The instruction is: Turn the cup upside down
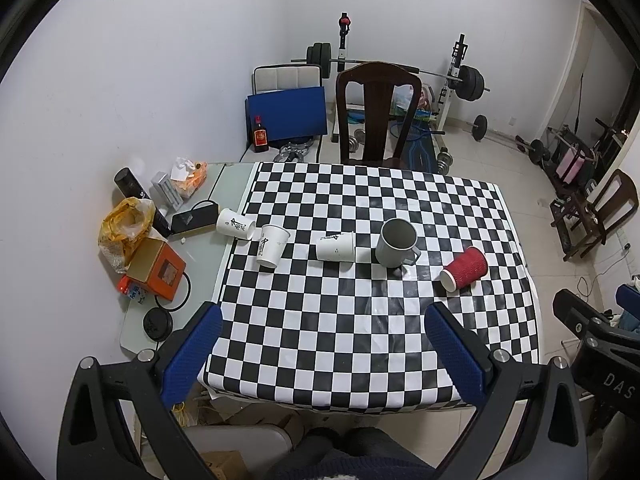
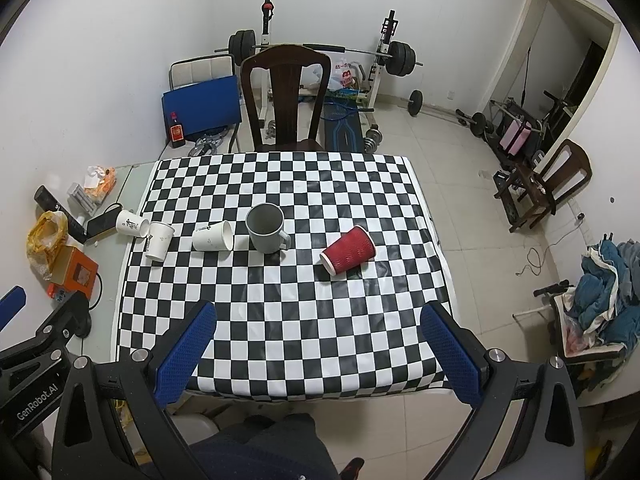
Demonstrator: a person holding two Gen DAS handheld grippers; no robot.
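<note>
A grey mug [image 1: 397, 242] [image 2: 266, 228] stands upright, mouth up, mid-table on the checkered cloth [image 1: 360, 320] [image 2: 280, 320]. A red ribbed paper cup [image 1: 465, 269] [image 2: 349, 255] lies on its side to its right. A white paper cup [image 1: 335, 246] [image 2: 212, 237] lies on its side left of the mug. Another white cup [image 1: 271, 245] [image 2: 159, 241] stands upright, and a third [image 1: 235, 223] [image 2: 132, 223] lies on its side at the cloth's left edge. My left gripper [image 1: 322, 322] and right gripper [image 2: 318, 318] are open, empty, above the near table edge.
Clutter lies on the bare table strip at left: an orange box [image 1: 158, 268] [image 2: 74, 268], a yellow bag [image 1: 126, 224], a black lid [image 1: 158, 323]. A dark wooden chair [image 1: 376, 112] [image 2: 286, 96] stands behind the table. Weights fill the back; laundry [image 2: 604, 280] lies at right.
</note>
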